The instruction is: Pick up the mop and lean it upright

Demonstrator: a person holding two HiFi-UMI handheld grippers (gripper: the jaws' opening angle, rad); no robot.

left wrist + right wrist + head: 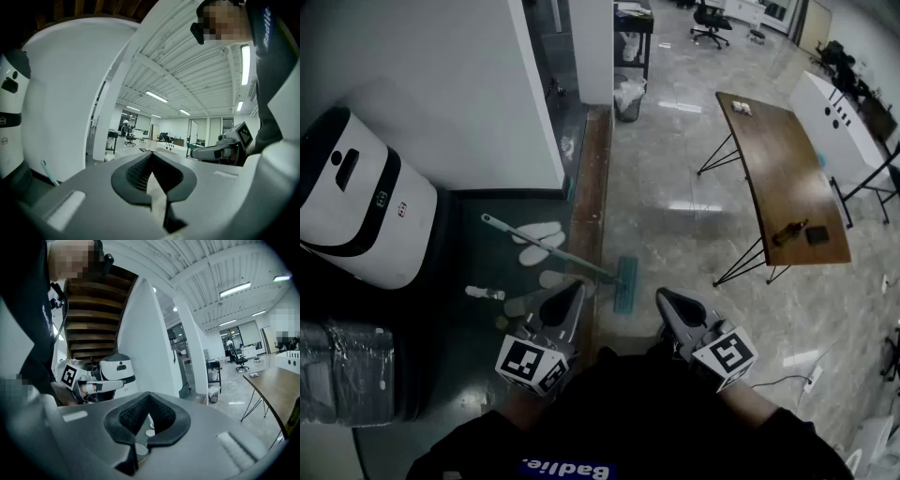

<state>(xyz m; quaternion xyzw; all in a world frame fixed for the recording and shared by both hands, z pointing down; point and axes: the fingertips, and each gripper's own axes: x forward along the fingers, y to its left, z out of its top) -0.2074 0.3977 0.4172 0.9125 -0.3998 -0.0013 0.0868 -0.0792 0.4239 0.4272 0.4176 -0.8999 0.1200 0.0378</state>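
A white machine point(356, 202) stands by the wall, with a wrapped bundle point(328, 370) just beside it. White pads point(539, 234) lie on the dark floor. A wooden table point(778, 159) carries a bottle point(789, 232). A bin point(628, 98) sits further off.

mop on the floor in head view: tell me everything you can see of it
The mop lies flat on the floor, not yet picked up. It has a thin, straight, teal-looking handle and a flat rectangular teal head. The handle runs diagonally from the dark floor near the white wall, past pale oval things and over the brown strip. The head rests on the grey marble-look floor. Its material can't be told. Nothing grips it.
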